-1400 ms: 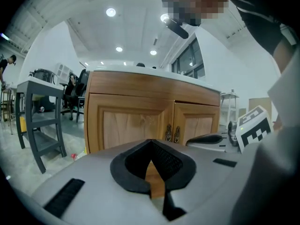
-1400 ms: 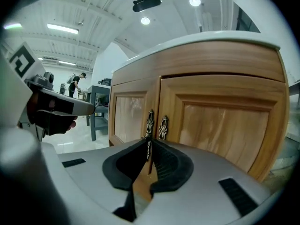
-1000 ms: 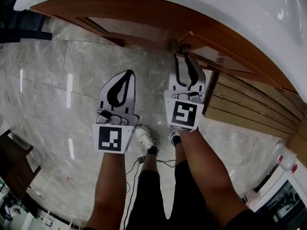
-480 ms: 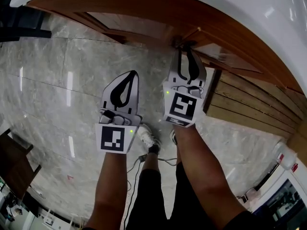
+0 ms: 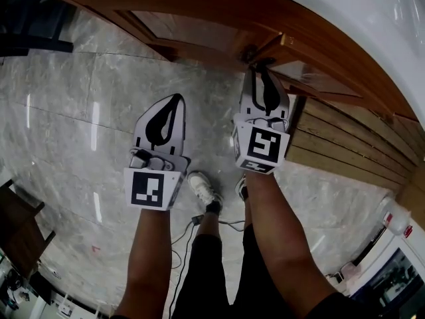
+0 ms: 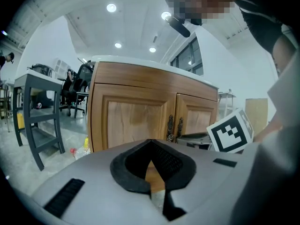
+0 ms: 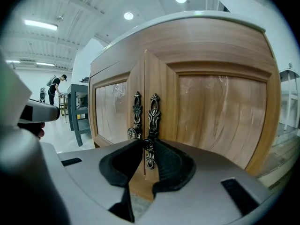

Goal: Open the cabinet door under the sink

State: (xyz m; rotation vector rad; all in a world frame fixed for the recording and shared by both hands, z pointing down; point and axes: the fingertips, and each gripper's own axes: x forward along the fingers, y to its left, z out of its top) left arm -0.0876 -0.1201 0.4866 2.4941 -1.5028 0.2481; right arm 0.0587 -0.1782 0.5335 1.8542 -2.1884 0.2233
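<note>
**Right gripper pinches a cabinet door knob beneath a white sink**

Seen from above, a person (image 5: pixel 219 271) stands on a grey marble floor (image 5: pixel 80 111). They face a wooden cabinet (image 5: pixel 199 15) that sits under a white sink (image 5: pixel 345 18) and carry two grey two-jaw grippers.

The right gripper (image 5: pixel 263 68) reaches forward to the cabinet front, at the seam where the two doors meet. Its own camera shows two ornate dark metal handles side by side, one on each door. The jaws are nearly closed and pinch the small round knob (image 7: pixel 148 145) at the lower end of the right door's handle (image 7: pixel 153 114). The left door's handle (image 7: pixel 136 111) stands just beside it, untouched. The right door (image 7: pixel 220 111) is a pale wood panel in a darker frame.

The left gripper (image 5: pixel 176 98) hangs short of the cabinet, beside the right one and nearer the person. Its jaws are pressed together with nothing between them.

Slatted wooden boards (image 5: pixel 345 148) lie to the right of the cabinet. A white shoe (image 5: pixel 202 190) shows on the floor below the grippers.
</note>
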